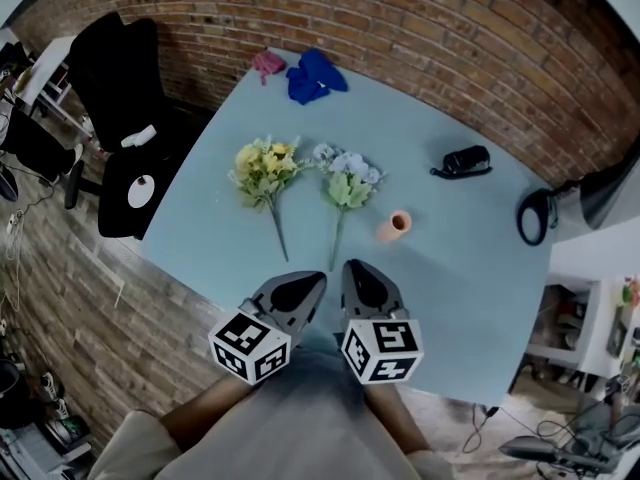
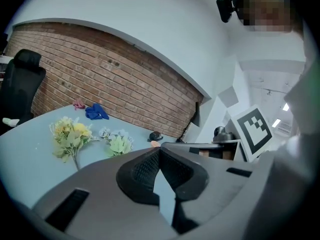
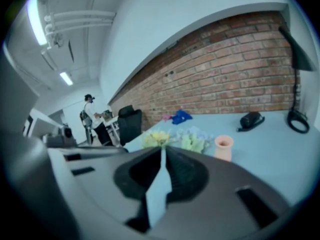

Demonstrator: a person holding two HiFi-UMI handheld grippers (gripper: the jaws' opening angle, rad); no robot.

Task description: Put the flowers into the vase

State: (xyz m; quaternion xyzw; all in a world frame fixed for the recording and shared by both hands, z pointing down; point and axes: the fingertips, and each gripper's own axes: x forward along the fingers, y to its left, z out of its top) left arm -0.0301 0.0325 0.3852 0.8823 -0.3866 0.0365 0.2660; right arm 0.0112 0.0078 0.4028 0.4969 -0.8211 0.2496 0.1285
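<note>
The left gripper (image 1: 312, 281) and the right gripper (image 1: 353, 270) sat side by side at the near edge of the light blue table (image 1: 450, 268), both pointing away from the person and across it. In the left gripper view the two dark jaws met at their tips with nothing between them, so that gripper was closed and empty. The right gripper view showed the same: jaws together, holding nothing. Two bunches of flowers lay flat on the table ahead of the grippers, with their stems pointing back toward them. The yellow bunch (image 1: 265, 173) lay to the left and the pale white-and-blue bunch (image 1: 347, 180) just beside it on the right, their heads close but apart. The stem ends stopped near the gripper tips without touching them. The small peach vase (image 1: 394, 225) was just to the right of the pale bunch's stem. In the right gripper view it stood upright (image 3: 223, 147) with no flowers in it. Farther across the table lay a black pouch (image 1: 464, 161), and at the far edge a blue cloth (image 1: 314, 76) lay next to a pink item (image 1: 268, 63). A black office chair (image 1: 120, 98) stood off the table's left side, and a brick wall (image 1: 450, 38) ran behind.
</note>
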